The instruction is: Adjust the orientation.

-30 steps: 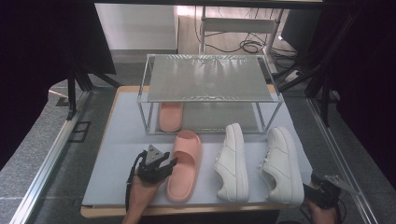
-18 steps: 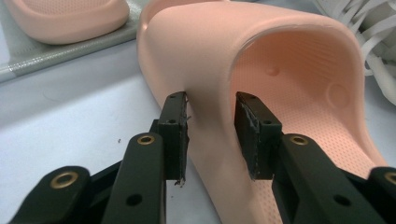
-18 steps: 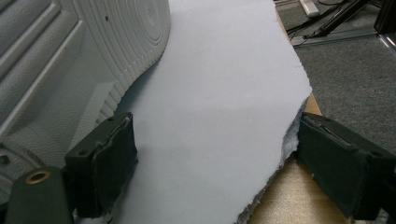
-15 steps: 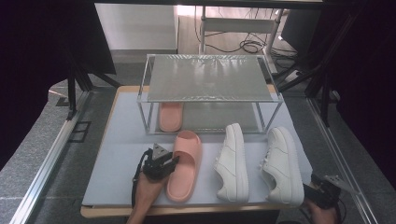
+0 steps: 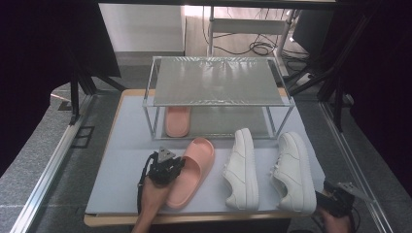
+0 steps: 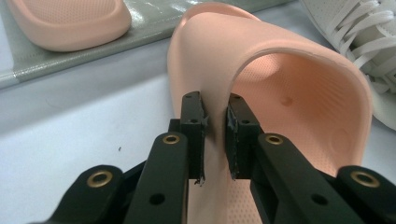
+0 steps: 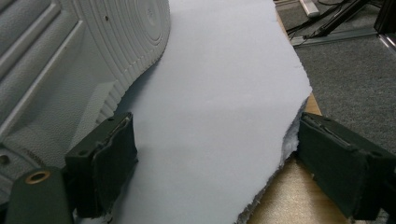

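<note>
- Pale grey mat (image 5: 121,160) covers a wooden table (image 5: 194,219); a two-tier metal shoe rack (image 5: 214,87) stands at the far side, with dark floor and cables beyond.
- One pink slide sandal (image 5: 177,121) sits on the rack's lower shelf. Its mate, the near pink slide (image 5: 192,172), lies on the mat just in front of the rack, toe pointing away from you.
- Your left gripper (image 6: 215,135) is clenched on the near slide's strap wall, one jaw inside the strap and one outside, where the strap meets the sole edge.
- Judgement: moulded foam, light, soft; the wall pinches in under the jaws. Expect the sole to droop when you lift it. A hold low on the strap, close to the sole, looks firmest.
- Two white sneakers (image 5: 243,167) (image 5: 291,170) lie to the right, apart from the slide.
- Your right gripper (image 7: 215,168) rests released at the mat's near right corner, jaws wide, beside a sneaker sole (image 7: 70,56), grasping nothing.
</note>
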`<state>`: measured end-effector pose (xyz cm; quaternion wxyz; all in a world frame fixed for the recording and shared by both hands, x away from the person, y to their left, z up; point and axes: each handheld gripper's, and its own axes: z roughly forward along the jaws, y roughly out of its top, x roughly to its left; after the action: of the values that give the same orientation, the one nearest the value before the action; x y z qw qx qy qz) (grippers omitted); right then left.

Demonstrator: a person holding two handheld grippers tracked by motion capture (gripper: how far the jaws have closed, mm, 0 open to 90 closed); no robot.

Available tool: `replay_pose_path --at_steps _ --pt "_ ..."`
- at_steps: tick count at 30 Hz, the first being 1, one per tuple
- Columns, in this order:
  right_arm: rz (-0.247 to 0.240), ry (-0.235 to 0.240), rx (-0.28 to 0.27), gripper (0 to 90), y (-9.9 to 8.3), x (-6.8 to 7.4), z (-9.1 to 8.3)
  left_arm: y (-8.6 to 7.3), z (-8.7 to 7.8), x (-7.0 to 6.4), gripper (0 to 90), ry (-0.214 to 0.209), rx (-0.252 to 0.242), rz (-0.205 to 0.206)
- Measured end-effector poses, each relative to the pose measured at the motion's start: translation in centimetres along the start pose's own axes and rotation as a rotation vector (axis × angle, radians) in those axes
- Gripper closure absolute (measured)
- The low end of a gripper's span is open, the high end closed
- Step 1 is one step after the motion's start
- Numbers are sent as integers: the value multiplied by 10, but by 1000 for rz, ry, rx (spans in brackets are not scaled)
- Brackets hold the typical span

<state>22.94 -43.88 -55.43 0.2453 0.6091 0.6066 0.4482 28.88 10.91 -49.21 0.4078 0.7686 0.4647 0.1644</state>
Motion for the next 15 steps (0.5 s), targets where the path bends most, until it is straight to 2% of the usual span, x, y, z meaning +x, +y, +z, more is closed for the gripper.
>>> replay_pose_path --at_steps 7,15 --pt "-2 0 1 126 0 0 0 11 2 2 795 13 -18 1" --pt "-2 0 1 126 0 0 0 33 9 4 795 26 -45 2"
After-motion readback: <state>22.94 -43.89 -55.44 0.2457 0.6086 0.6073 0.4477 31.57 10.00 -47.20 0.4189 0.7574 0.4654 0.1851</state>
